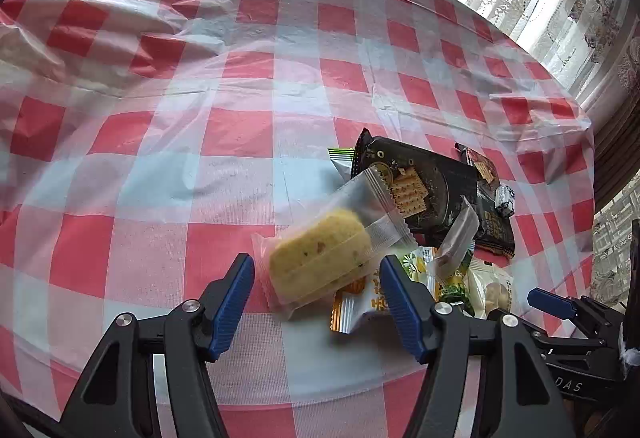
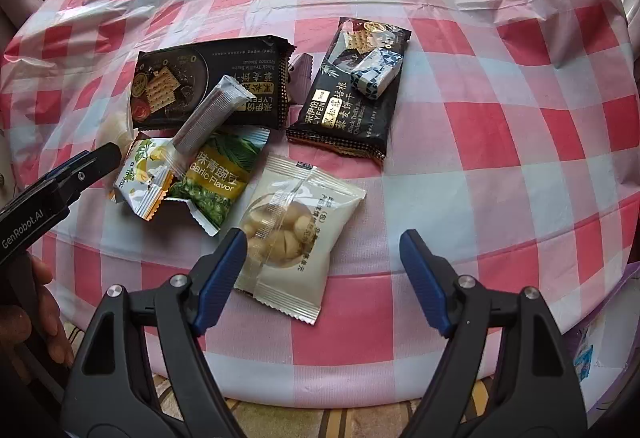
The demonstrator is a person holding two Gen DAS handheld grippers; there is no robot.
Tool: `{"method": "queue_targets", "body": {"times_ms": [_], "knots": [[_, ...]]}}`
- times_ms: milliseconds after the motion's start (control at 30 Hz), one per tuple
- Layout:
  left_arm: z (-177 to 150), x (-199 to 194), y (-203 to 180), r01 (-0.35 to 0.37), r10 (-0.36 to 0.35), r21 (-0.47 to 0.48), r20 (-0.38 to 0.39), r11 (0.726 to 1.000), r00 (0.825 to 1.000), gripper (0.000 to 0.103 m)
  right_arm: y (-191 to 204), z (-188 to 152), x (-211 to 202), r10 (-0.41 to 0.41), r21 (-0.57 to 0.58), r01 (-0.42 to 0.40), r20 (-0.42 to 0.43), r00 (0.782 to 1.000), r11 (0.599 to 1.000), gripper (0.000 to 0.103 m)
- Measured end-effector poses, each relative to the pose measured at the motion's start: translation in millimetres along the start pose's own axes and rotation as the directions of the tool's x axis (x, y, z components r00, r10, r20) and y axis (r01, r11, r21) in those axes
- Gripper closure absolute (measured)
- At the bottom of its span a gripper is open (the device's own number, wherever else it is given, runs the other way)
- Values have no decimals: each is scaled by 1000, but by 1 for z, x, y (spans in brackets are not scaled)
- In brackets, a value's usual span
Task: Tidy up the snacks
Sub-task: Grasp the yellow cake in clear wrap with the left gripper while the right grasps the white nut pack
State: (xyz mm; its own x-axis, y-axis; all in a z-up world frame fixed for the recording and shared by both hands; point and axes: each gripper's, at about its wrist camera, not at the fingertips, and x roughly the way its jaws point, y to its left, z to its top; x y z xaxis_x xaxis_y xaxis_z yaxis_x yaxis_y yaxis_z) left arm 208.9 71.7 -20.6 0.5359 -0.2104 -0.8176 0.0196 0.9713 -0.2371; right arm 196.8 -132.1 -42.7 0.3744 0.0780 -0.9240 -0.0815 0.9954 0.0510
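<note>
Two grippers hang over a heap of snacks on a round table with a red-and-white checked plastic cloth [image 2: 500,141]. Taking the green garlic pea bag [image 2: 218,179] as the landmark: a silver stick sachet [image 2: 210,113] lies slanted across its top edge, long axis running from lower left to upper right in the right wrist view. Behind the pea bag sits a black cracker pack [image 2: 208,81], long side across the picture, print upside down. A second black cracker pack [image 2: 352,93] lies to the right of the pea bag, long axis tilted up and to the right, with a small blue-and-white wrapped candy [image 2: 376,73] on top of it. Just right and nearer than the pea bag is a pale bag of round nuts [image 2: 296,234], leaning a bit to the right. Left of the pea bag there's a small white and yellow packet [image 2: 146,177]. The right gripper [image 2: 322,278] is wide open, nothing in it, left finger over the nut bag's edge. The left gripper [image 1: 316,306] is also open and empty, with a clear-wrapped yellow cake [image 1: 324,258] just ahead of its fingers, long axis slanting up to the right.
</note>
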Motion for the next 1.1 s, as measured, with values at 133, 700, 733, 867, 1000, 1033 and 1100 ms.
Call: {"method": "queue_targets", "body": {"times_ms": [133,700,733,867,1000,1033,1100], "knots": [[8,12,-1,34,-34,50,4,998,999,38,5,6,6,-8,-10,8,6,1000,1000,18],[2,4,20,78,-76,-38,49,996,996,76,12,5,8,32,-47,-30,29,999,998,40],[0,2,21,78,-76,-47,54,996,996,79,11,3,8,40,-47,-39,27,999,998,42],[-5,-1,24,76,-72,-70,56,995,996,84,6,-4,4,66,-41,-65,19,998,997,48],[-11,-7,22,74,-70,-72,57,995,996,85,0,-11,-4,80,-40,-79,24,997,996,54],[-14,-10,21,75,-70,-76,60,994,996,85,-2,-13,-6,85,-39,-84,24,996,996,59],[-19,-17,21,73,-67,-84,71,994,995,85,-5,-16,-9,96,-36,-95,22,995,995,64]]}}
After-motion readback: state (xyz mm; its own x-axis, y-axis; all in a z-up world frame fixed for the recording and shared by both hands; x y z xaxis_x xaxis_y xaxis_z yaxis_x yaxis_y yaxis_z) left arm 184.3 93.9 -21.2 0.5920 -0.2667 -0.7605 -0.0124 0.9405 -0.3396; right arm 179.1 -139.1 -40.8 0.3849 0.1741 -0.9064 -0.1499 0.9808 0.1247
